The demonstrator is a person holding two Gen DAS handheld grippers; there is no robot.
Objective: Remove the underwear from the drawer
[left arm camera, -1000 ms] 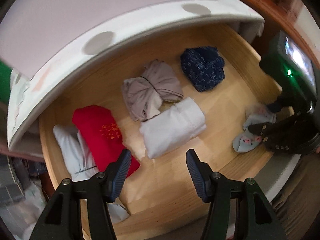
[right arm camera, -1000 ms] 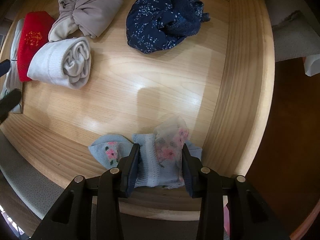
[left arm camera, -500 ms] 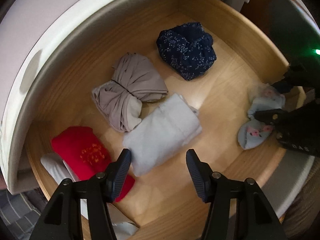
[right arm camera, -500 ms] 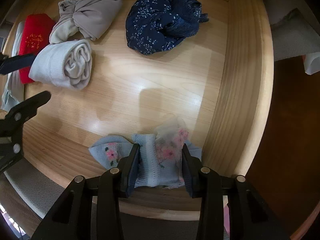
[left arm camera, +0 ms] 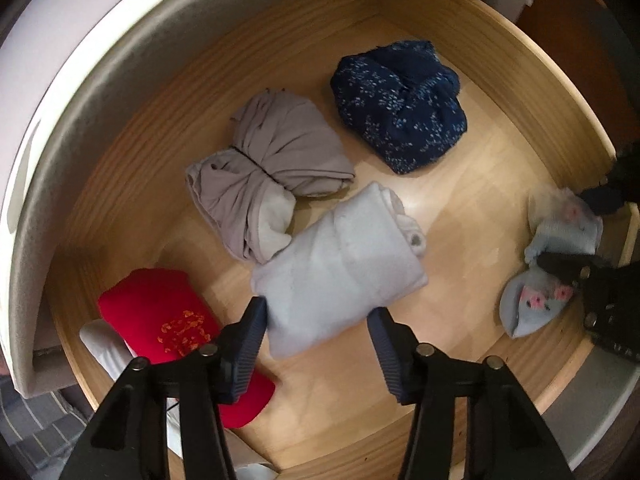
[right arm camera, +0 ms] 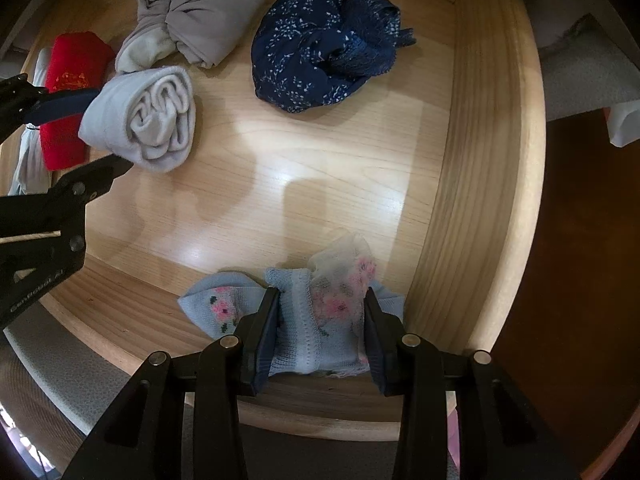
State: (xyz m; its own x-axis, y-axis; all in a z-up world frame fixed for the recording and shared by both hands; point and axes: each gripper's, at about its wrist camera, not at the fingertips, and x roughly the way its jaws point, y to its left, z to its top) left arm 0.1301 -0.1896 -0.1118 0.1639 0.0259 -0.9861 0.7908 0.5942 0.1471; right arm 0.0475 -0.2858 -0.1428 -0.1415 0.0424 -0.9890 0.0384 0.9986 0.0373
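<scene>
An open wooden drawer [left arm camera: 540,92] [right arm camera: 480,160] holds several bundled garments. My left gripper [left arm camera: 316,316] [right arm camera: 112,130] points down over a pale grey rolled garment [left arm camera: 340,264] [right arm camera: 148,120]. Its jaws are closing with the near end of the roll between them, and the roll does not look squeezed. At the drawer's front right corner my right gripper [right arm camera: 320,300] [left arm camera: 576,232] is shut on a pale blue knit piece with pink flowers [right arm camera: 304,320] [left arm camera: 532,304], which rests on the drawer floor.
A taupe tied bundle [left arm camera: 272,168] [right arm camera: 192,28] and a navy speckled bundle [left arm camera: 400,120] [right arm camera: 320,40] lie toward the back. A red folded piece [left arm camera: 160,312] [right arm camera: 72,80] sits at the left on pale cloth [left arm camera: 100,340]. A white cabinet front [left arm camera: 60,80] overhangs the drawer's back.
My left gripper has dropped and shifted over the pale grey roll, which now lies between its narrowed jaws. The right gripper and its floral piece have not moved.
</scene>
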